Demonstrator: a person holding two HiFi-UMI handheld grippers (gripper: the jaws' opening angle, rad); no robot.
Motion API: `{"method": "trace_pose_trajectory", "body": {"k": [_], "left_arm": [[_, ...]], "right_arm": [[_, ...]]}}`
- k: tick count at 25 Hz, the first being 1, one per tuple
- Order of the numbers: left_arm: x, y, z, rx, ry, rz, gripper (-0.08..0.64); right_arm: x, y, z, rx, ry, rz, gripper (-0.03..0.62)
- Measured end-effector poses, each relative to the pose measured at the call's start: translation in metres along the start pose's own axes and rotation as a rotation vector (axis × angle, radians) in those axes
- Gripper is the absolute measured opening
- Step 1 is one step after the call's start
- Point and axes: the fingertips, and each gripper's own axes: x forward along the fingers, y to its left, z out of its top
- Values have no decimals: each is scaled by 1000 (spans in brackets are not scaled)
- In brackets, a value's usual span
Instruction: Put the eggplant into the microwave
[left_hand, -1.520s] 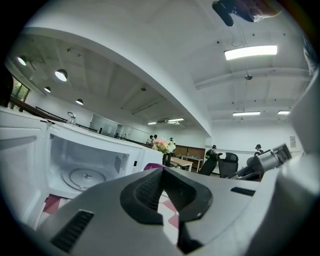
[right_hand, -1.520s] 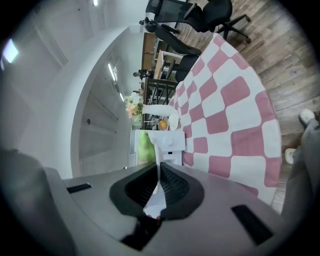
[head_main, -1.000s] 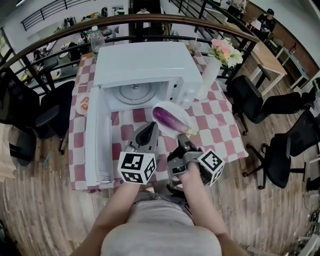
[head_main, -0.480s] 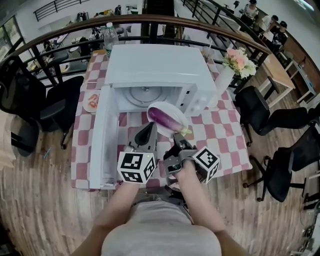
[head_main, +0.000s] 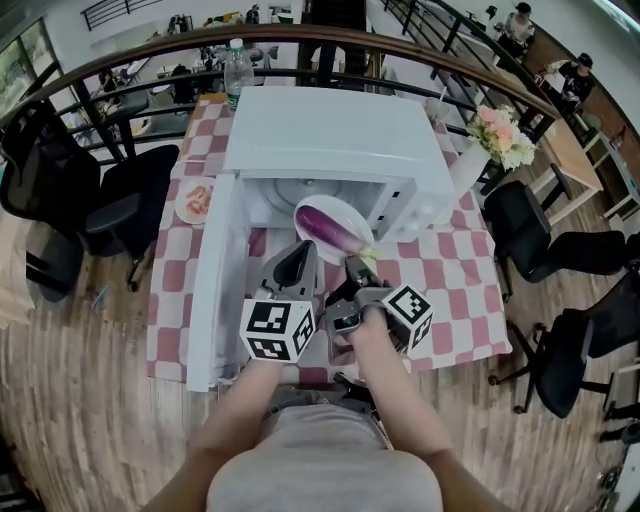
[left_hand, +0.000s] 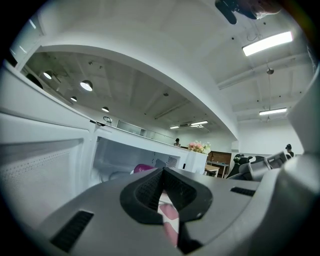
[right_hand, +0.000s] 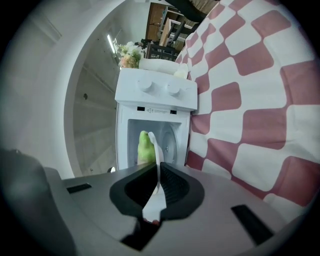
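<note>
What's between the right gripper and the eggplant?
The white plate: the right gripper pinches its rim, the eggplant lies on it. Head view shows it.

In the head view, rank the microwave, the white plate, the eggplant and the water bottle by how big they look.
1. microwave
2. white plate
3. eggplant and water bottle: they look alike in size, and the bottle stands farther from the camera, so unranked.
</note>
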Motion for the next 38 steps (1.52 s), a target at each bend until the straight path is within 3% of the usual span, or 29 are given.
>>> {"method": "trace_pose_trajectory", "body": {"k": [8, 18, 28, 38], "left_arm": [[10, 23, -4, 6, 8, 47, 5], [9, 44, -8, 29, 9, 52, 5], [20, 44, -13, 16, 13, -8, 5], [32, 51, -27, 10, 52, -7, 5]], "right_arm": [[36, -7, 4, 18, 6, 7, 37], [79, -26, 8, -7, 34, -26, 37], [102, -40, 7, 0, 48, -37, 37], [121, -49, 13, -19, 39, -67, 37]]}}
